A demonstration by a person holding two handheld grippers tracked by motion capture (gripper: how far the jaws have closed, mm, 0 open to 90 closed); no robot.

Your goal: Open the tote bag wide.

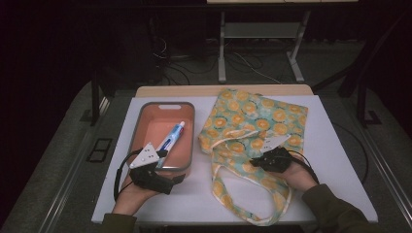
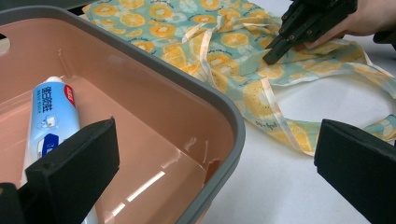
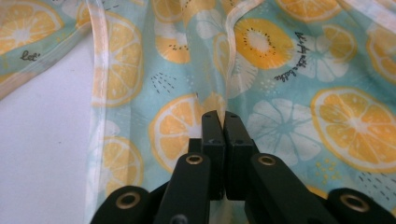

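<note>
A tote bag [image 1: 252, 116] printed with orange slices lies flat on the right half of the white table. My right gripper [image 1: 255, 162] rests on the bag's lower part near the handles, its jaws shut on a small pleat of the fabric [image 3: 223, 116]. It also appears at the top of the left gripper view, right gripper [image 2: 271, 58] tip down on the cloth. A blue and white toothpaste tube [image 1: 172, 137] lies in a salmon bin with a grey rim [image 1: 166, 104]. My left gripper [image 1: 167, 165] stands open at the bin's near right corner, one jaw inside by the tube [image 2: 51, 112], the other outside.
The bag's two long handles [image 1: 272, 213] trail toward the table's front edge. Bare white table [image 1: 330, 160] lies to the right of the bag and between bin and bag. Beyond the table's far edge stand desk legs and cables on the floor.
</note>
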